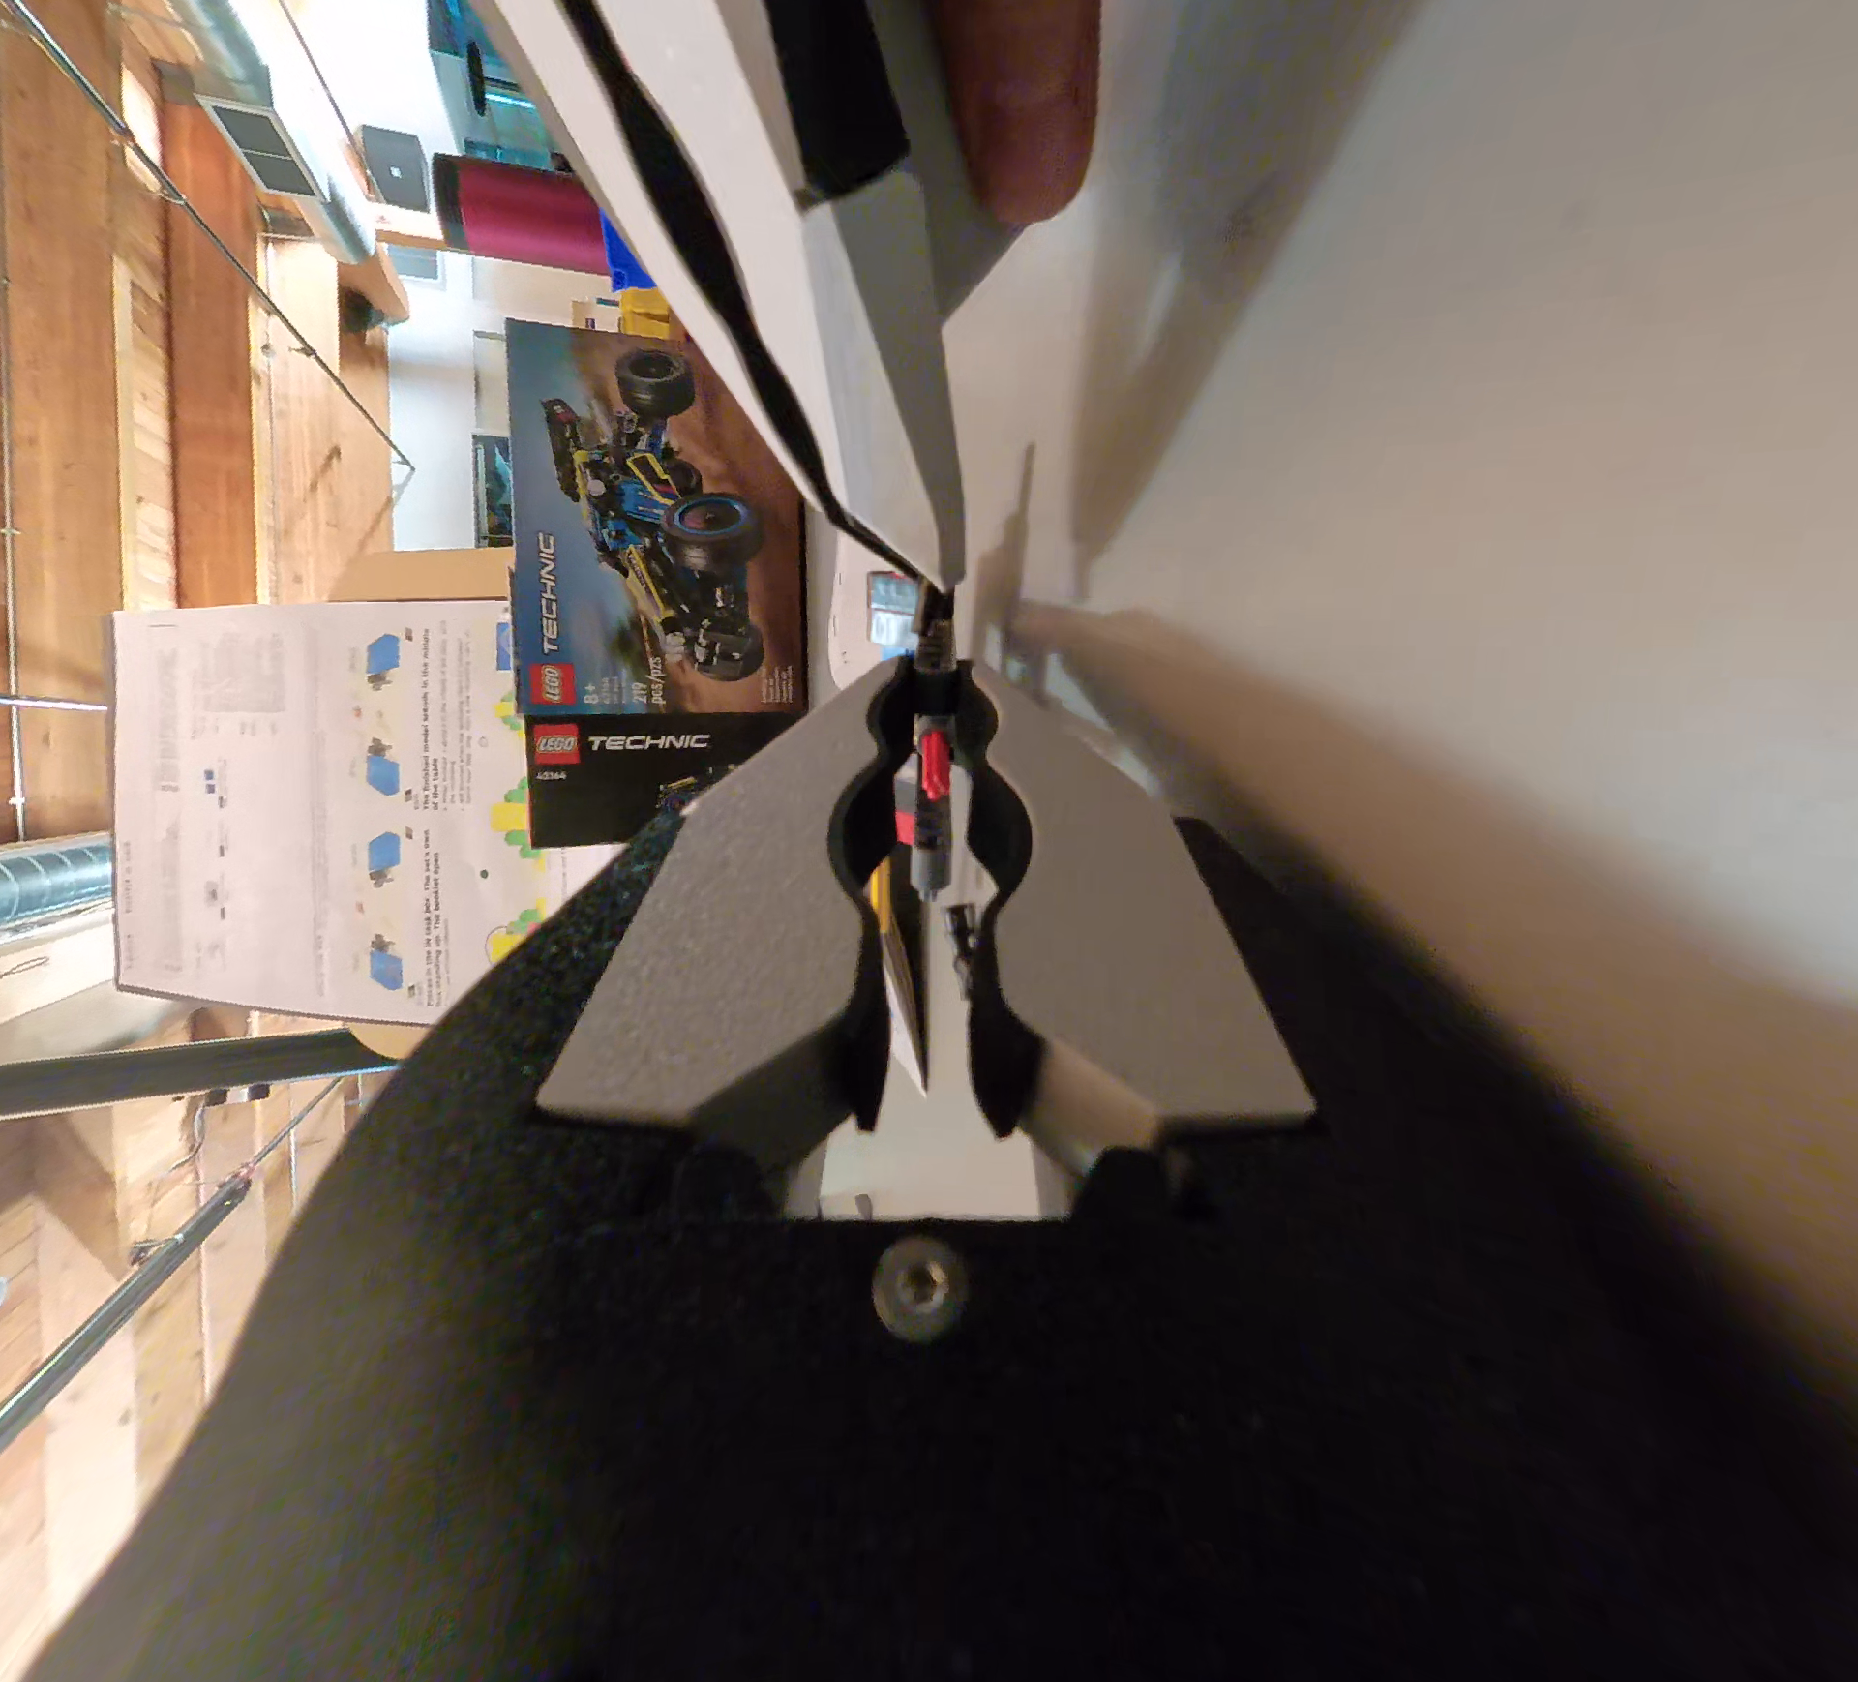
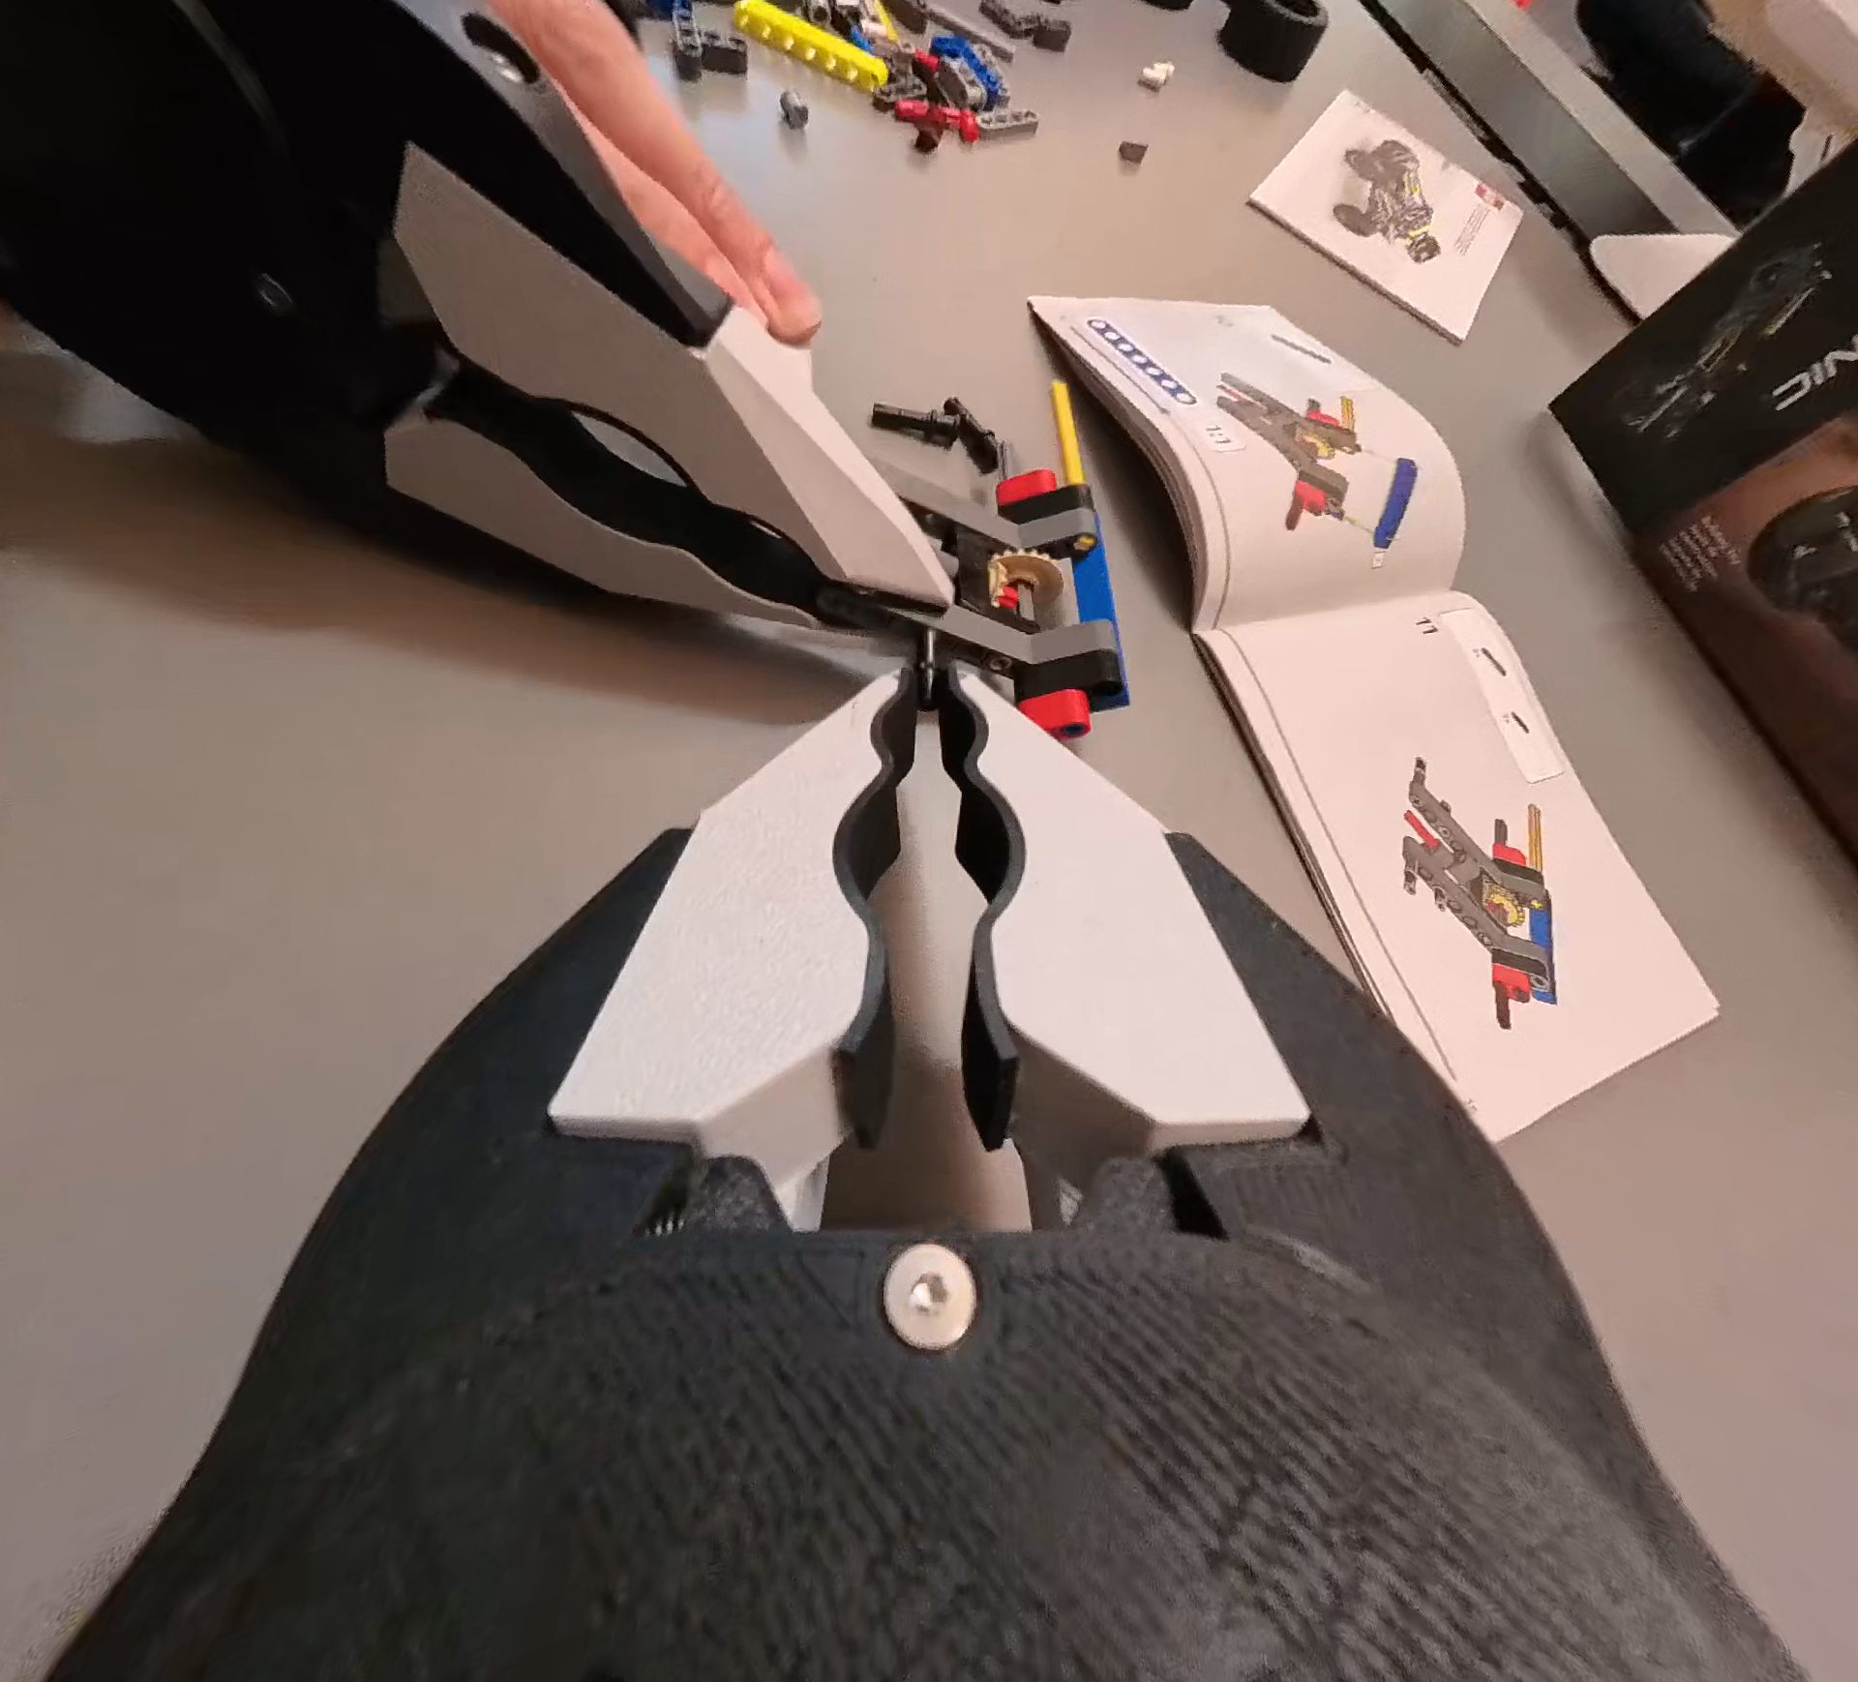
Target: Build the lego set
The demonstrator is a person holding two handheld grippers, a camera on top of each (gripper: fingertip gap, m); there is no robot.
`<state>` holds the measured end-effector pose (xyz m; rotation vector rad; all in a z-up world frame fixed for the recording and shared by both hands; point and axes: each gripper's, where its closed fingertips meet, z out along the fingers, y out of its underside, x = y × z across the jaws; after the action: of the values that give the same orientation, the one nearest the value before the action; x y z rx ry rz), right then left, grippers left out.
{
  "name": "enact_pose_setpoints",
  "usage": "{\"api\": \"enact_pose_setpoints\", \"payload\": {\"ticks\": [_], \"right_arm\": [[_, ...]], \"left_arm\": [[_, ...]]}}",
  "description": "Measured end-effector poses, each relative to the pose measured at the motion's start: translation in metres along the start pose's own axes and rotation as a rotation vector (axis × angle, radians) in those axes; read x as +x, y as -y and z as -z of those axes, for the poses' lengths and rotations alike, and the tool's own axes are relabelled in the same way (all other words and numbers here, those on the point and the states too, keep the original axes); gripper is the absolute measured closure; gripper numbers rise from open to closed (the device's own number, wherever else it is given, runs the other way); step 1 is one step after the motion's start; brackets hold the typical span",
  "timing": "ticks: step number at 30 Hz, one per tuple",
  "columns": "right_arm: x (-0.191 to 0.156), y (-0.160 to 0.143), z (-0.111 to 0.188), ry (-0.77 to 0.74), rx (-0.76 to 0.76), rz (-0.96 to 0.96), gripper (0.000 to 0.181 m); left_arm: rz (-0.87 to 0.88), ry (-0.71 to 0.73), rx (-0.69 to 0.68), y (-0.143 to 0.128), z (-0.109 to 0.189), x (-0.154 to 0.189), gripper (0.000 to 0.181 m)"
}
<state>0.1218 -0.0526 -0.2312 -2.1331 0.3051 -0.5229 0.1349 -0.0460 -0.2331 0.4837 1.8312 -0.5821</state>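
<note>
1. The right gripper (image 2: 930,679) is closed on a small black pin (image 2: 932,650) at its tips. The pin is held against the grey frame of the half-built model (image 2: 1046,598).
2. The left gripper (image 2: 905,603) is closed on that frame, and the model rests on the desk (image 2: 402,829).
3. Only the first steps are judged to be done. Loose parts (image 2: 804,40), four tyres (image 2: 1272,25) and spare pins (image 2: 930,422) are left unused.
4. The open booklet (image 2: 1307,628) is shown only in the right wrist view. The set box (image 1: 654,528) standing upright is seen well only in the left wrist view.
</note>
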Motion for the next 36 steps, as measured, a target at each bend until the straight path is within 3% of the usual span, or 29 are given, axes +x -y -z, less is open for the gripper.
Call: {"api": "enact_pose_setpoints", "payload": {"ticks": [20,28,36], "right_arm": [[-0.004,-0.005,-0.009,-0.010,-0.052,0.096,0.178],[-0.006,0.003,-0.005,-0.091,-0.039,0.464,0.178],[-0.008,0.003,-0.009,-0.036,-0.004,0.284,0.179]], "left_arm": [[-0.134,-0.009,-0.072,-0.005,-0.003,0.007,0.176],[-0.118,-0.016,-0.060,-0.003,-0.003,0.008,0.175],[-0.053,-0.027,-0.045,-0.005,-0.003,0.006,0.175]]}}
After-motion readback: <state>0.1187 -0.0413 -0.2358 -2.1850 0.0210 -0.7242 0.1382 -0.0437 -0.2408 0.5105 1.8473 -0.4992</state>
